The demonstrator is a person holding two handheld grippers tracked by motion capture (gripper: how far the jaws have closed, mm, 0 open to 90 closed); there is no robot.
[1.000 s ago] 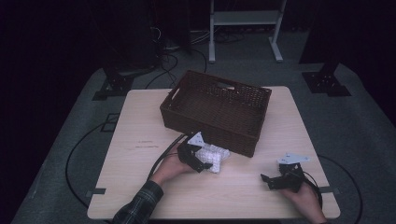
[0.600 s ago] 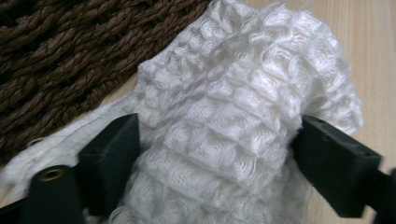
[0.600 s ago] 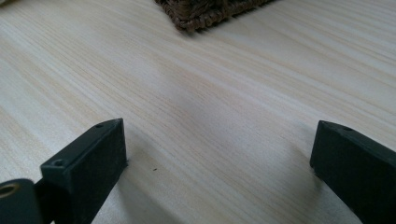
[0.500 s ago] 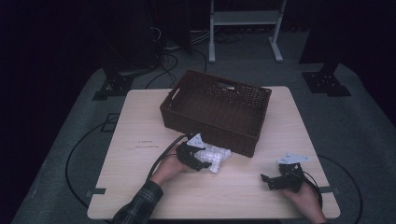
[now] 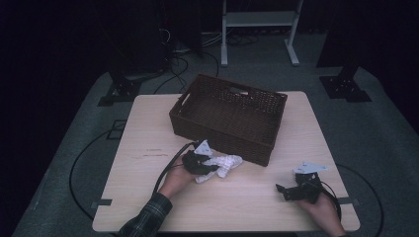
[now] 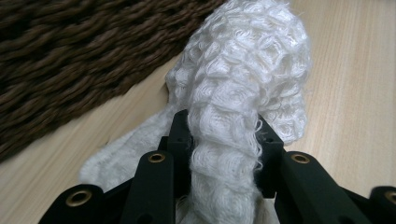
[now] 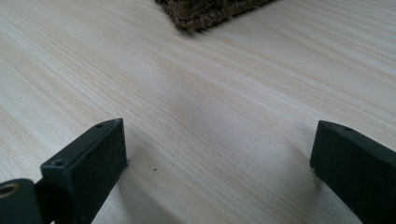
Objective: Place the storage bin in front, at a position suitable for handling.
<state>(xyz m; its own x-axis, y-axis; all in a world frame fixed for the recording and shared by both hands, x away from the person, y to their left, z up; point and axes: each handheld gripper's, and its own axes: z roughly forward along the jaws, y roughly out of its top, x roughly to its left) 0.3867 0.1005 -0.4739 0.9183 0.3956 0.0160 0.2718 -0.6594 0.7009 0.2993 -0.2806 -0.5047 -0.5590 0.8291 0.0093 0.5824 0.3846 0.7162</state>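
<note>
A white knitted cloth [image 5: 221, 165] lies crumpled on the wooden table [image 5: 148, 128] just in front of the brown wicker basket [image 5: 230, 116]. My left gripper [image 5: 213, 168] has just been closing and is now shut on the cloth. In the left gripper view both black fingers [image 6: 180, 135] pinch a thick fold of the cloth [image 6: 243, 84], and the basket's woven wall [image 6: 70, 56] runs close behind. My right gripper [image 5: 282, 191] rests low near the table's front right, jaws wide open with bare wood between its fingertips [image 7: 109, 140].
The basket's near corner [image 7: 205, 11] sits ahead of the right gripper. Black cables [image 5: 165, 170] trail from the left gripper across the table. Beyond the table stand a white metal frame [image 5: 259, 22] and dark stand feet [image 5: 343, 86] on grey floor.
The left gripper's jaws have shut onto the white cloth, bunching it slightly. The right gripper has stayed where it was.
</note>
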